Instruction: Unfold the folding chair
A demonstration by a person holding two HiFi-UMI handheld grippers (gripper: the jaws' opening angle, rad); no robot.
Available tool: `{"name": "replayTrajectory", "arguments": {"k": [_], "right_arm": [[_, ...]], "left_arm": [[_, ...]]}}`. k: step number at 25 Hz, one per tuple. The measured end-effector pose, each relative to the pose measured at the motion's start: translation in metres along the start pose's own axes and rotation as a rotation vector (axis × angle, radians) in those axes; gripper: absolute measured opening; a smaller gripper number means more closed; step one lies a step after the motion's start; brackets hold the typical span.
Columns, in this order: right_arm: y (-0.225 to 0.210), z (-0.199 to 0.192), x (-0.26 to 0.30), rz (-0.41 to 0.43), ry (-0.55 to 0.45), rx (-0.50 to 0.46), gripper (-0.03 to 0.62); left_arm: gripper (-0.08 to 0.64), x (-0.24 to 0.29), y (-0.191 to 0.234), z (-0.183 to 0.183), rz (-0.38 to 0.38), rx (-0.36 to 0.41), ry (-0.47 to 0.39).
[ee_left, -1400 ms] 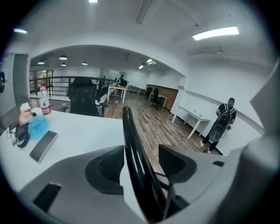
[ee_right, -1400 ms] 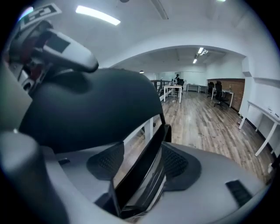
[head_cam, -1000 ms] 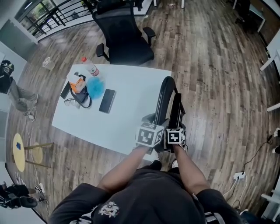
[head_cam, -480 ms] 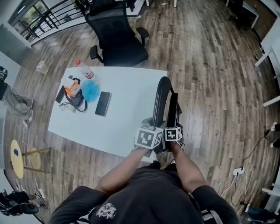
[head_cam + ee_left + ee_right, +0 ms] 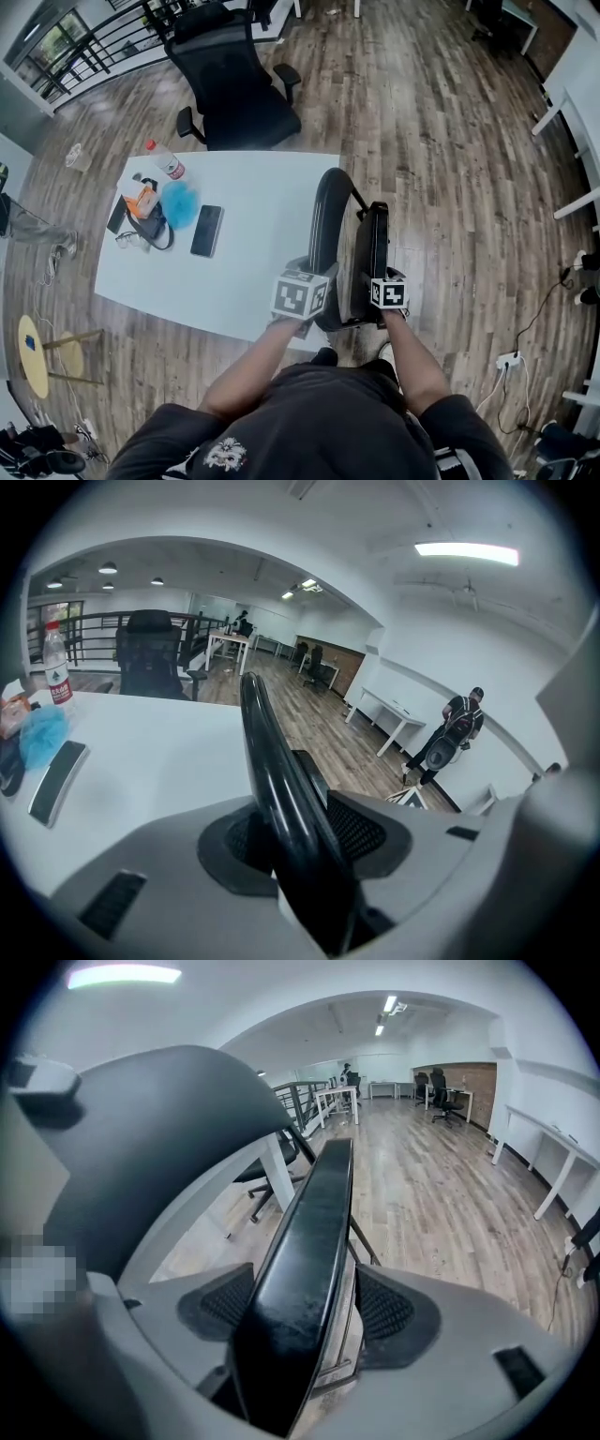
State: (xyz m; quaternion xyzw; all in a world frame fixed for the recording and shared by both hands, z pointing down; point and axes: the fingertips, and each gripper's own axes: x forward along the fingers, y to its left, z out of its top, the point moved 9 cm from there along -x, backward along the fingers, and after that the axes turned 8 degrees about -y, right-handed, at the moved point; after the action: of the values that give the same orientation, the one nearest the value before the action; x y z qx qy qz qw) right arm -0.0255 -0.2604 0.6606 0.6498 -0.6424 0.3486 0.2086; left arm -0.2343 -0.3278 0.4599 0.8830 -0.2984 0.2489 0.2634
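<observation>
Folding chair [image 5: 343,246] stands on the wood floor [image 5: 469,169] against the near right corner of the white table [image 5: 248,272], right in front of the person and only part-open: the curved back panel [image 5: 270,752] and the flat seat panel [image 5: 314,1232] show a narrow gap betw. them. Left gripper [image 5: 302,841] is clamped on the rim of the back panel, pads pressing either side. Right gripper [image 5: 307,1309] has its jaws set wide but closed on the seat panel's edge, pads against both faces. Step in hand, as I read it: spreading seat from back, maybe a third done. To do it well, I'd treat the left as the anchor, hold the back upright and steady, and let the right carry the seat away from the table and down along the hinge's arc, not a straight tug, since a straight pull would prob. drag the whole frame or tip it. Both panels look smooth and glossy, so grips should stay square to the edges or they may slide off. The table edge is just beside the back panel – watch it doesn't knock. Feet aren't clear from these views – go slow and feel for binding until the seat sits level.
</observation>
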Motion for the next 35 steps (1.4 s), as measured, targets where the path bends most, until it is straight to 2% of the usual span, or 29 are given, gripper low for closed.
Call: {"name": "replayTrajectory", "arguments": {"k": [5, 8, 14, 17, 21, 23, 30, 35], "right_arm": [[-0.069, -0.013, -0.021, 0.055, -0.047, 0.068, 0.340], [-0.113, -0.022, -0.030, 0.110, -0.046, 0.093, 0.328], [-0.222, -0.057, -0.038, 0.184, -0.060, 0.304, 0.330], [-0.273, -0.075, -0.033, 0.218, -0.040, 0.383, 0.330], [-0.339, -0.101, -0.022, 0.254, -0.040, 0.410, 0.356], [-0.372, -0.117, -0.012, 0.278, -0.045, 0.426, 0.356], [-0.481, -0.186, 0.017, 0.268, 0.033, 0.502, 0.356], [-0.540, -0.219, 0.046, 0.335, 0.042, 0.540, 0.356]], "left_arm": [[0.160, 0.014, -0.007, -0.007, 0.029, 0.004, 0.026], [0.160, 0.027, -0.019, -0.009, 0.067, 0.035, 0.057], [0.202, 0.068, -0.066, -0.022, 0.098, 0.119, 0.171], [0.202, 0.090, -0.075, -0.035, 0.131, 0.089, 0.209], [0.202, 0.120, -0.080, -0.056, 0.196, 0.009, 0.233], [0.202, 0.135, -0.087, -0.063, 0.219, 0.006, 0.240], [0.200, 0.198, -0.135, -0.093, 0.231, -0.001, 0.264], [0.200, 0.233, -0.158, -0.101, 0.272, 0.011, 0.250]]}}
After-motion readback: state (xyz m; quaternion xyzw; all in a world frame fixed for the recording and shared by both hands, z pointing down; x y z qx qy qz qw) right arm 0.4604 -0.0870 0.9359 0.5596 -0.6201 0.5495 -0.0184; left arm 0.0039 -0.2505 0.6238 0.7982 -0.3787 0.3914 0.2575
